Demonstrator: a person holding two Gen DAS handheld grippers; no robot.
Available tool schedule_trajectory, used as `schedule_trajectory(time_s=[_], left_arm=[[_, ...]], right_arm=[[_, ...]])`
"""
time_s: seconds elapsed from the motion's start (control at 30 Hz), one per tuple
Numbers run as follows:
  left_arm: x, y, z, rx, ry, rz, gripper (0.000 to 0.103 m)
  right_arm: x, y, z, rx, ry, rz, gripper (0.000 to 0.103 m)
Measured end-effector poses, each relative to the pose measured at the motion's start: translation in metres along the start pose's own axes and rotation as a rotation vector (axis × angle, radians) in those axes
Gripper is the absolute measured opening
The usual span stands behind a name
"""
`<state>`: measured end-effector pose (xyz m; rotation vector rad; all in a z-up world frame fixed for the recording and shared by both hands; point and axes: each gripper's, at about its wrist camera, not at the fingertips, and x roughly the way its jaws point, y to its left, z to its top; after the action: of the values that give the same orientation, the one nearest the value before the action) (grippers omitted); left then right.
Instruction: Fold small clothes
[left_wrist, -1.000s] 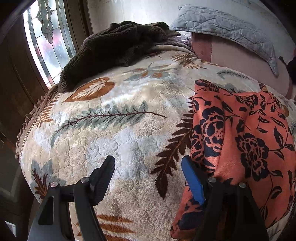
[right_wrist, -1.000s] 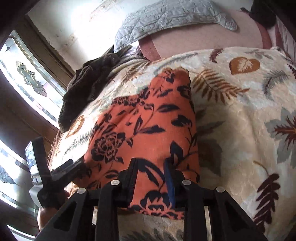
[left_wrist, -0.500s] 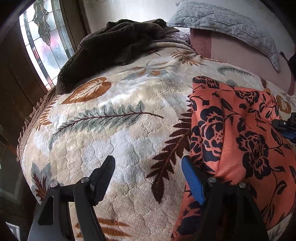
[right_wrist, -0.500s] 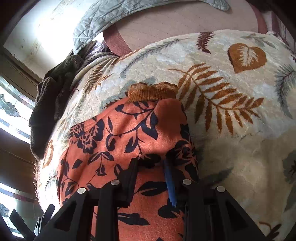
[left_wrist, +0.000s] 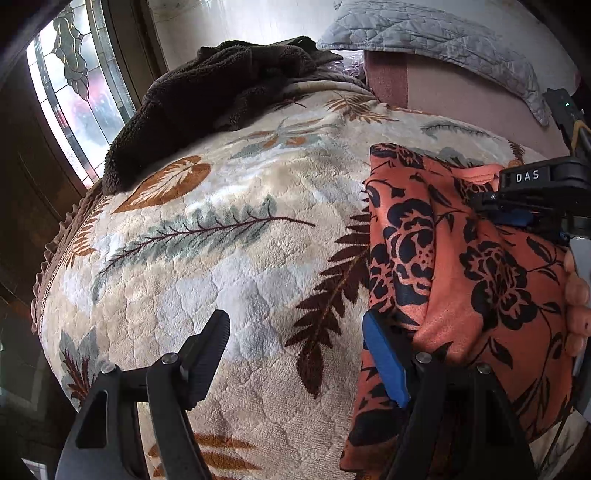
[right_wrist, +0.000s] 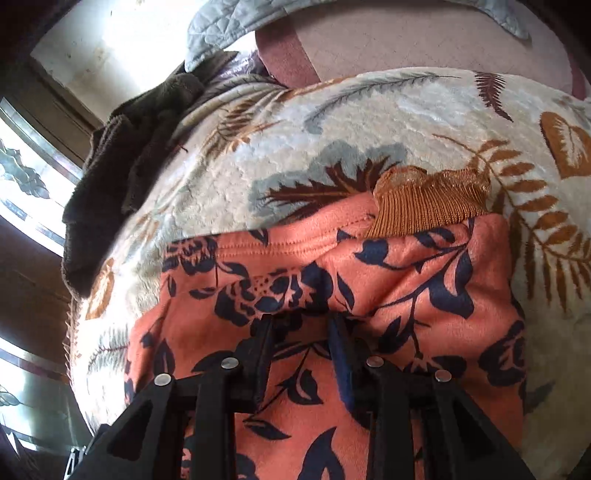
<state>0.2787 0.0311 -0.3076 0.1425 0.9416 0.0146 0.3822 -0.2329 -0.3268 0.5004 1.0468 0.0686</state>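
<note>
Midway through folding: orange floral garment (right_wrist: 388, 280) doubled on bed (left_wrist: 229, 266); right gripper (right_wrist: 299, 328) jaws seemingly pinching it, left gripper (left_wrist: 295, 332) wide, empty.

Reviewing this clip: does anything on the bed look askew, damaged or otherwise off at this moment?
Nothing damaged or spilled. The one untidy detail: a mustard ribbed cuff sticks out from under the far edge of the orange floral garment, which is folded on the leaf-print blanket. A dark brown fleece lies rumpled near the window.

left wrist: close, angled down | right wrist: closer, down – shared: orange floral garment (left_wrist: 480, 280), blanket (left_wrist: 221, 258)
</note>
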Motion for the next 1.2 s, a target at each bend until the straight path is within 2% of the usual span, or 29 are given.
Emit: schedule_trajectory(time_s=[0.1,0.2,0.33,0.5,0.6,0.7,0.87,1.0,1.1,1.2], left_arm=[[0.000,0.003,0.001,-0.013,0.003,-0.004,0.075],[-0.002,0.004,0.001,-0.014,-0.003,-0.003,0.075],[-0.004,0.004,0.000,-0.013,-0.010,-0.003,0.075],[-0.005,0.004,-0.001,-0.019,-0.015,-0.002,0.075],[-0.005,0.003,-0.001,-0.021,-0.018,-0.002,0.075],[-0.003,0.003,-0.002,-0.022,-0.018,-0.005,0.075],[-0.002,0.005,-0.002,-0.028,-0.017,-0.012,0.075],[-0.001,0.005,-0.001,-0.027,-0.017,-0.012,0.075],[-0.001,0.005,-0.002,-0.028,-0.015,-0.014,0.075],[0.000,0.004,-0.001,-0.025,-0.019,-0.009,0.075]], right_arm=[[-0.011,-0.004,0.000,0.037,0.001,0.036,0.033],[-0.039,-0.004,-0.010,0.005,-0.015,0.053,0.033],[-0.090,-0.005,-0.040,-0.059,-0.043,0.083,0.033],[-0.128,-0.009,-0.091,-0.146,-0.012,0.058,0.033],[-0.126,-0.014,-0.118,-0.188,0.034,0.014,0.034],[-0.127,-0.018,-0.136,-0.229,-0.011,0.017,0.034],[-0.137,-0.015,-0.133,-0.237,-0.001,0.014,0.034],[-0.150,-0.017,-0.131,-0.224,-0.041,0.039,0.034],[-0.138,-0.019,-0.137,-0.238,-0.002,0.029,0.034],[-0.132,-0.024,-0.141,-0.226,-0.020,0.054,0.034]])
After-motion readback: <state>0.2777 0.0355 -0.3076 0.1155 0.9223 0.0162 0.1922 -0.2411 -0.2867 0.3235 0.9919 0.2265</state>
